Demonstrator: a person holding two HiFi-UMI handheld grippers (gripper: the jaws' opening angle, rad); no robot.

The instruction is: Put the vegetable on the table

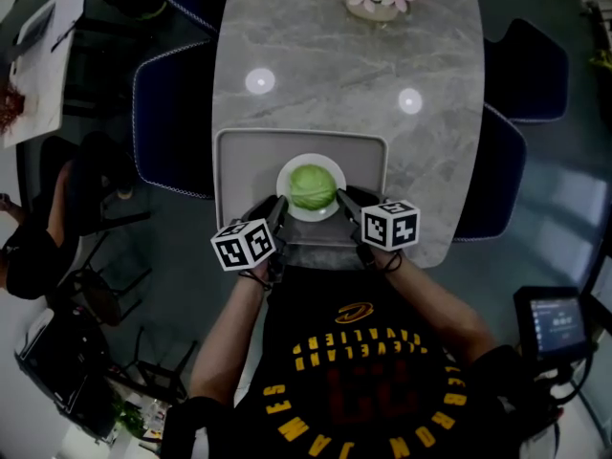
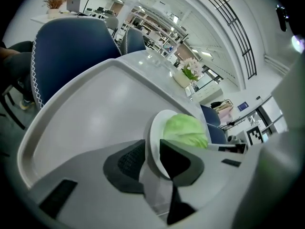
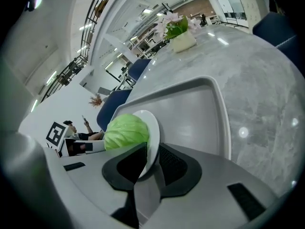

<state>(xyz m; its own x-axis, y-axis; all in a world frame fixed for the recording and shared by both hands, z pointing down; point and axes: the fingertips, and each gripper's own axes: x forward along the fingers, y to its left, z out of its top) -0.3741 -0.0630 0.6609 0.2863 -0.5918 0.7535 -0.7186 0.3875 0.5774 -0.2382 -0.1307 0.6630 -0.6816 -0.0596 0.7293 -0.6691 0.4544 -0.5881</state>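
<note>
Cabbage [image 1: 312,185] loose on plate [image 1: 311,215]; left gripper [image 1: 280,203], right gripper [image 1: 342,197] clamp opposite rims; uneven lift may roll it off.

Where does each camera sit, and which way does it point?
Head view: on the person's head, facing steeply down at the tray; shows left claw, right claw, forearms.
Left gripper view: on the left claw, looking along its jaws, shut on the plate.
Right gripper view: on the right claw, likewise gripping the plate.
Shared: all show the cabbage.

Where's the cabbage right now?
Head view, centre: the cabbage sits on the white plate, gripped by the left tongs and right tongs, over the grey tray.
</note>
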